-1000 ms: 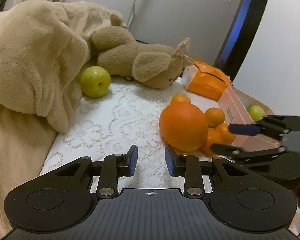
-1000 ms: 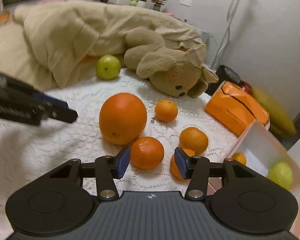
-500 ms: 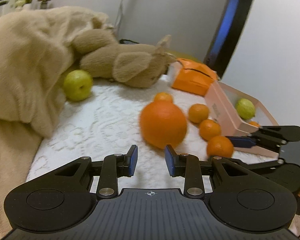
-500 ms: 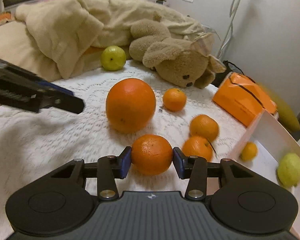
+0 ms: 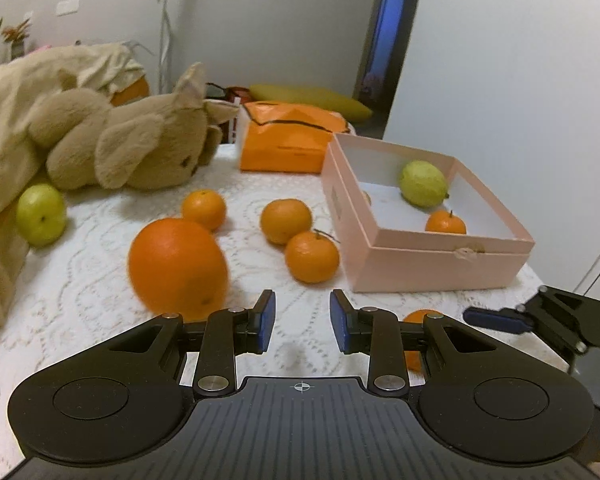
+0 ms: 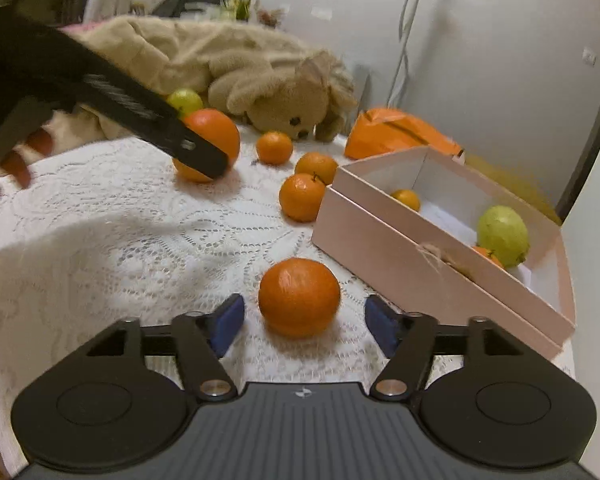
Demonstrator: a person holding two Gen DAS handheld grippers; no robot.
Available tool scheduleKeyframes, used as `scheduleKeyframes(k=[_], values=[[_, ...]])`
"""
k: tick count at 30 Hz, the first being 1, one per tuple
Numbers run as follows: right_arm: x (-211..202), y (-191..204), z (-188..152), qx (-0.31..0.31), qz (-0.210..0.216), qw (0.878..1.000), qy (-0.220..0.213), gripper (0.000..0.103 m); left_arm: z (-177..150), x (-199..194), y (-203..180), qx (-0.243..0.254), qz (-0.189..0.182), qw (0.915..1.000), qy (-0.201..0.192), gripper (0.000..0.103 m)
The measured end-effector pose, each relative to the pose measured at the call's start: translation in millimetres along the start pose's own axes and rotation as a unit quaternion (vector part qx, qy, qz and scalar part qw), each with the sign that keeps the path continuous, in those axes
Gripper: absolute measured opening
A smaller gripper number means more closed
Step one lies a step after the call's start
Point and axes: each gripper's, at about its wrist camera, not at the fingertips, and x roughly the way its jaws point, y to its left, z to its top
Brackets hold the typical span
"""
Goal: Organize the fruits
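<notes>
From the left wrist view, the left gripper (image 5: 302, 322) is angling down over the white lace cloth (image 5: 100, 292), its blue-padded jaws standing a little apart with only cloth between them. The large round orange (image 5: 178, 264) is sitting just to its left, two small mandarins (image 5: 298, 240) are lying beyond, and the open pale pink cardboard box (image 5: 440, 256) to the right is showing its whole inside: a green guava (image 5: 423, 183) and a small mandarin. Only this view is showing the green apple (image 5: 41, 214) clear of the beige blanket (image 5: 4, 120).

From the right wrist view, the right gripper (image 6: 302, 322) is tilting down near the box's near wall, its jaws opening, and the small orange mandarin (image 6: 299, 297) is resting on the cloth between the pads with a gap on each side. Only here are the person's fingers (image 6: 16, 164) appearing, curled round the left gripper's handle at far left, its black finger crossing the large orange. The tan plush toy (image 6: 288, 100) is lying at the far side.
</notes>
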Motion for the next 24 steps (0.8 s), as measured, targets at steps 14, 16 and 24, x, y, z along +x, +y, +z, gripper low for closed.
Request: scheduleKeyframes(k=[14, 16, 24], values=[[-2.6, -29.8, -21.5, 0.113, 0.049, 0.992, 0.003, 0.070, 27.3, 64.2, -19.6, 0.029, 0.014, 0.9994, 0.012, 0.034], [-2.3, -31.2, -22.8, 0.120, 0.052, 0.991, 0.001, 0.071, 27.6, 70.0, -21.6, 0.039, 0.024, 0.9988, 0.017, 0.035], [-0.3, -30.4, -21.8, 0.116, 0.054, 0.992, 0.003, 0.074, 32.2, 76.6, -22.2, 0.042, 0.030, 0.9982, 0.030, 0.041]])
